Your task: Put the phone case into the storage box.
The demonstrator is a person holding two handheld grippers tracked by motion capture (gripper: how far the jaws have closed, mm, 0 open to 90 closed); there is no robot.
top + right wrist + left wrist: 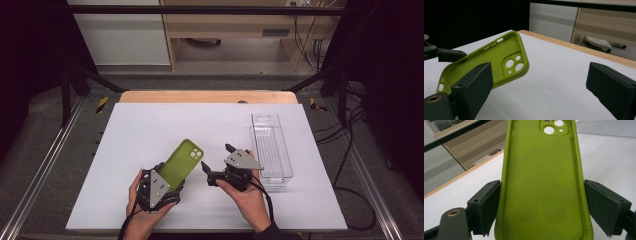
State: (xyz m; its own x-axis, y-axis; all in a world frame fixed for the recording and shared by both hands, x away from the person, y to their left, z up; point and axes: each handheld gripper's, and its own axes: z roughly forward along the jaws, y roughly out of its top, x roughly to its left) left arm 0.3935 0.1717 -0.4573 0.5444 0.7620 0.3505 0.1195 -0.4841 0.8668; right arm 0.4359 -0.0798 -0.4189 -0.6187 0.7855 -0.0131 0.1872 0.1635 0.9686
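Note:
A lime-green phone case (182,160) is held tilted above the white table top (145,125), camera cut-outs at its far end. My left gripper (171,176) is shut on its lower part; in the left gripper view both pads (487,205) press the long sides of the case (541,182), whose hollow inside faces the camera. My right gripper (216,155) stands open just right of the case, jaws pointing left, nothing between them. In the right gripper view the case (499,60) hangs beyond the left pad (476,85), apart from it.
A clear plastic bin (270,145), long and narrow, stands empty on the right side of the table. The wooden table edge (207,96) runs along the back. Metal frame rails (40,165) flank both sides, and cables (350,165) lie on the floor at the right.

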